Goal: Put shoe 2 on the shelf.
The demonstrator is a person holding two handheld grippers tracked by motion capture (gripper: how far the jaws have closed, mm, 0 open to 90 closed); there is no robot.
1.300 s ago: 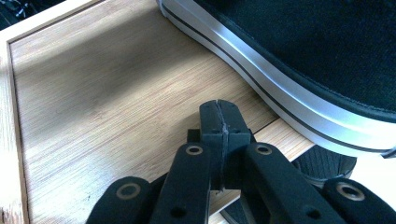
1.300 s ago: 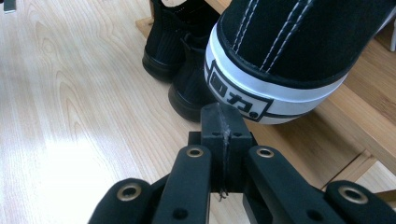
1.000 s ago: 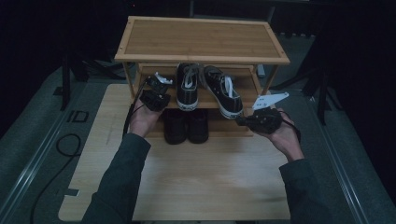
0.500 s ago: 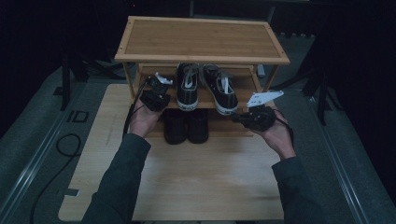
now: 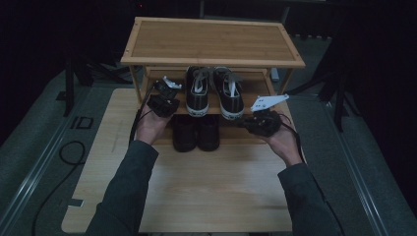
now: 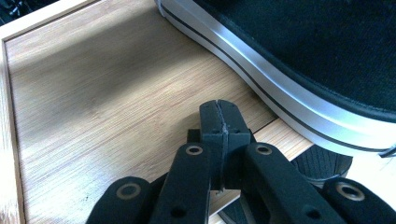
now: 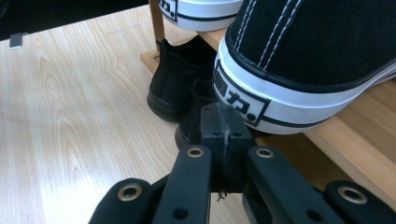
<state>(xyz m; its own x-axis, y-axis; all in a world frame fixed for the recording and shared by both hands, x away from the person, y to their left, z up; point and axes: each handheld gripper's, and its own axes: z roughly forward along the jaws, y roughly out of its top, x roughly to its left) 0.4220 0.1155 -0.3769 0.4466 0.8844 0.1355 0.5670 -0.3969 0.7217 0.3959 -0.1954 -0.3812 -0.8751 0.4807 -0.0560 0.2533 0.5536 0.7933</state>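
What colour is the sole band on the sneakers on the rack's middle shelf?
White with a thin black stripe, on black canvas sneakers; the right gripper view shows it best.

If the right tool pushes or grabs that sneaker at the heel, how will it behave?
The right sneaker probably slides rather than tips: its flat white sole rests on the shelf. The rubber heel looks firm enough to push. The canvas upper likely gives when pinched. The right tool sits shut near it.
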